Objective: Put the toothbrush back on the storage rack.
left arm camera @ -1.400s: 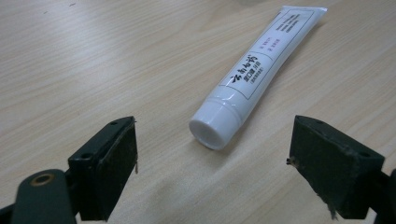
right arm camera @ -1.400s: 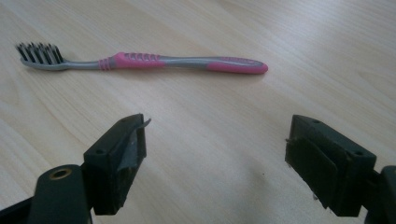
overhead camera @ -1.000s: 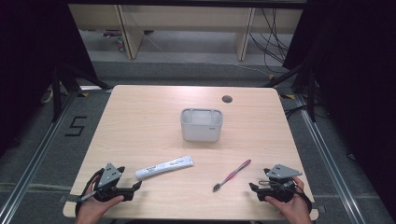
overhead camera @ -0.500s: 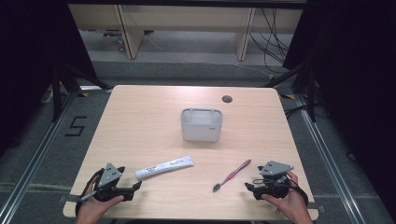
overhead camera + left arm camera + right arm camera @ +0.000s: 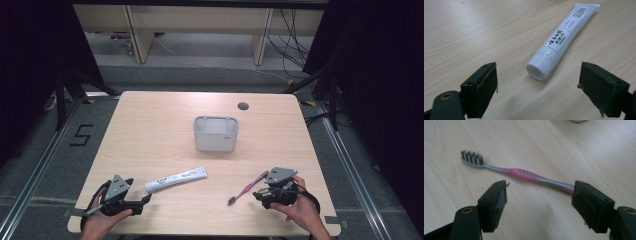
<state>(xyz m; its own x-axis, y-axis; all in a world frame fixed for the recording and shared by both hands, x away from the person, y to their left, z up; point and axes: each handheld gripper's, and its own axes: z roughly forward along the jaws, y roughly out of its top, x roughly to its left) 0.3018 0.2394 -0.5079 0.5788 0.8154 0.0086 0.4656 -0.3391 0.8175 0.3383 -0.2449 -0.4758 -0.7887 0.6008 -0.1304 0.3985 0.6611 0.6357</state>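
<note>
High cam overhead facing fwd, tool cams low, close to table (image 5: 150, 130)

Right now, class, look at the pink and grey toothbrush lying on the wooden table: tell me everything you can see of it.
The pink and grey toothbrush looks like plastic: a slim grey handle with a ribbed pink grip in the middle and a small head of dark bristles pointing up. It lies flat on the light wooden table, angled, near the right gripper, its head toward the table's near edge. That gripper's open jaws stand close before it, one beside the handle's tail; whether they touch is unclear. It lies apart from the grey bin.
</note>
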